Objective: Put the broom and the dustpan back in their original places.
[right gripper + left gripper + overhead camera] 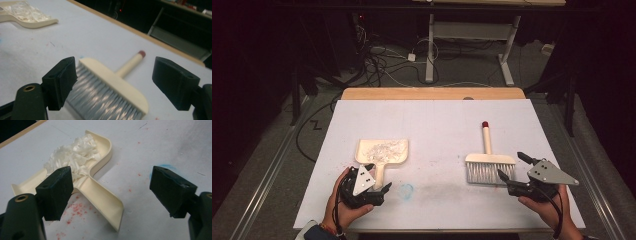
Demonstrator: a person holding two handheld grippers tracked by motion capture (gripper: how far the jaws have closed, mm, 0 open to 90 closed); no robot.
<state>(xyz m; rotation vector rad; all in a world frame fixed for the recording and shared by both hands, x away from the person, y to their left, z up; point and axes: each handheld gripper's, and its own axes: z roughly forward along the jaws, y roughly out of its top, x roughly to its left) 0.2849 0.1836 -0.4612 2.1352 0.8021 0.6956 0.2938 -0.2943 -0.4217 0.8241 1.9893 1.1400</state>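
**Dustpan loaded, brush lying flat, both grippers spread**

While both grippers stand with jaws spread and nothing between them, the work in hand looks like sweeping scraps into a pan.

Left gripper, lower left of the high view: jaws wide apart, just below the dustpan's handle. Dustpan sits left of centre on the white table, holding a heap of white shreds. In the left gripper view the dustpan handle runs from the pan down toward lower centre, ending between the jaws but nearer the left one. Its long axis points almost straight at this gripper, so a short advance would straddle it.

Right gripper, lower right: jaws apart, at the bristle end of the brush. Brush handle points away toward the upper frame, red tip farthest off; the right gripper is the nearer one.

Faint blue smudge and red specks on the table. No brand, label or legible writing.
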